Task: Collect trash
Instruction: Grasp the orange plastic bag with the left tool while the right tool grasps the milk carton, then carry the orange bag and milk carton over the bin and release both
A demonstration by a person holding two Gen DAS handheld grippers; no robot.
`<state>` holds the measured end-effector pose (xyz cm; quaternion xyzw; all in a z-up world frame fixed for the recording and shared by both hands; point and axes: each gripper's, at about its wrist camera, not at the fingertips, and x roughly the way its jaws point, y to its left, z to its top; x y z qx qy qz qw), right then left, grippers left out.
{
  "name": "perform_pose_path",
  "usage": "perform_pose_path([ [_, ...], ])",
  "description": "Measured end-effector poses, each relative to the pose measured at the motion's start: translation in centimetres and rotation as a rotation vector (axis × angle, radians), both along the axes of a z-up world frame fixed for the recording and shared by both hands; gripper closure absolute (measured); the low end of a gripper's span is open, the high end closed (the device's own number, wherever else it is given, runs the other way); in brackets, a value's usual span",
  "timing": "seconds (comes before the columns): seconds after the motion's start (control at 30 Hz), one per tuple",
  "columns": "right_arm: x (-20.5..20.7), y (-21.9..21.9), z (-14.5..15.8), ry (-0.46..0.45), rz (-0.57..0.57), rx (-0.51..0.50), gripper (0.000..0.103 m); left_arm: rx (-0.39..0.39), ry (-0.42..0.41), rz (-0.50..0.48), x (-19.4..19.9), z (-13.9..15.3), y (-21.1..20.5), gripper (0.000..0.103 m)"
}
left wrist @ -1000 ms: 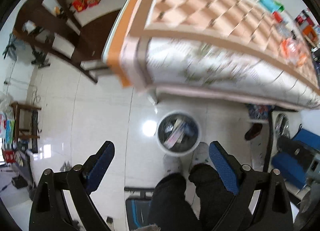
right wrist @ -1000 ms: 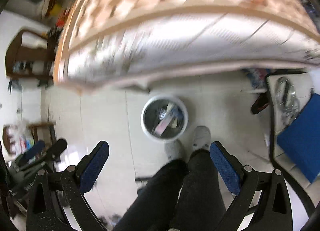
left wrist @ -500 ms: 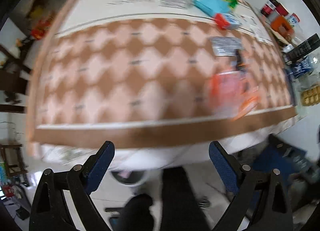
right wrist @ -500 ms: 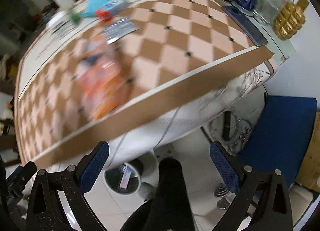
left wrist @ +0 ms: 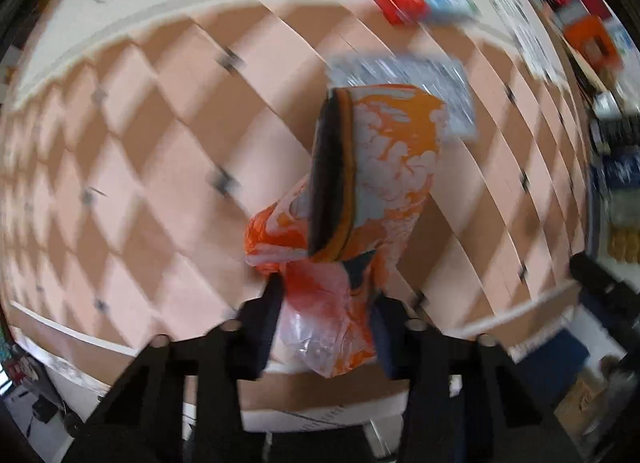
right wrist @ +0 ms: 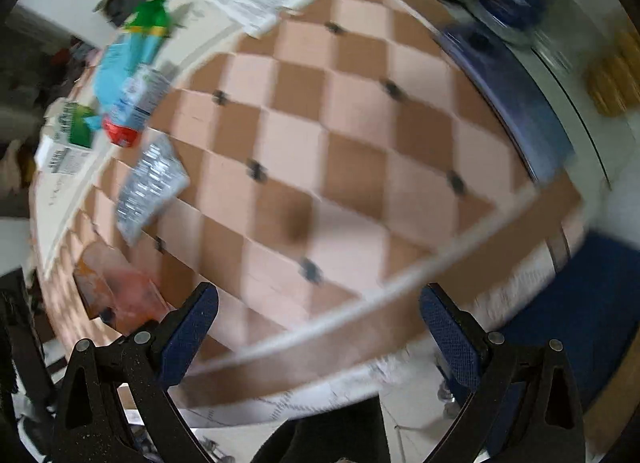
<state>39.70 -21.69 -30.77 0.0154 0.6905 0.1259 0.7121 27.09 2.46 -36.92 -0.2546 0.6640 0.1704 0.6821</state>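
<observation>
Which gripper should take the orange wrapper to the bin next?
Left. The left gripper has its fingers closed in on the orange wrapper at the table's near edge. The right gripper is open and empty, over bare tablecloth, with the wrapper far off to its left.

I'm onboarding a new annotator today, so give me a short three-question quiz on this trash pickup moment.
1. True or false: the right gripper is shut on a wrapper.
2. What lies between the fingers of the left gripper?
A. a silver packet
B. an orange and white plastic bag
C. a green pouch
3. Fill in: the silver foil packet lies on the ____ tablecloth.

Key
1. False: its jaws stand wide apart, with nothing between them.
2. B: the orange and white plastic bag, its crumpled end pinched between the fingers.
3. Checkered.
</observation>
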Motion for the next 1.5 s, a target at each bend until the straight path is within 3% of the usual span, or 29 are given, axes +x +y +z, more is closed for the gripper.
perform_pose_path([
  [0.17, 4.8, 8.3, 1.6, -0.039, 0.208, 0.058, 0.001, 0.173, -0.016, 0.093, 0.8, 2.5, 6.0, 0.072],
  [0.33, 9.3, 17.4, 1.2, -0.08, 0.39, 0.012, 0.001, 0.282, -0.009, 0.132, 4.0, 3.1, 10.7, 0.073],
  [0.7, 12.9, 27.0, -2.1, -0.031, 0.589, -0.111, 0.001, 0.261, -0.005, 0.148, 7.2, 1.4, 13.4, 0.073],
  [0.87, 13.0, 28.6, -4.1, -0.023, 0.614, -0.181, 0.002, 0.251, -0.005, 0.133, 7.2, 1.2, 13.5, 0.073],
  [0.9, 12.9, 28.6, -4.1, -0.032, 0.608, -0.185, 0.006, 0.253, -0.007, 0.13, 6.9, 1.2, 13.5, 0.073],
  [1.13, 10.1, 27.6, -1.1, -0.122, 0.548, -0.18, 0.007, 0.285, -0.038, 0.115, 4.0, 3.4, 13.0, 0.073],
  [1.33, 3.8, 24.2, 3.8, -0.207, 0.424, -0.147, 0.007, 0.306, -0.112, 0.113, -1.8, 7.5, 12.2, 0.073],
  [1.5, -4.5, 21.2, 6.5, -0.264, 0.331, -0.101, 0.007, 0.326, -0.189, 0.078, -9.3, 10.7, 11.7, 0.073],
])
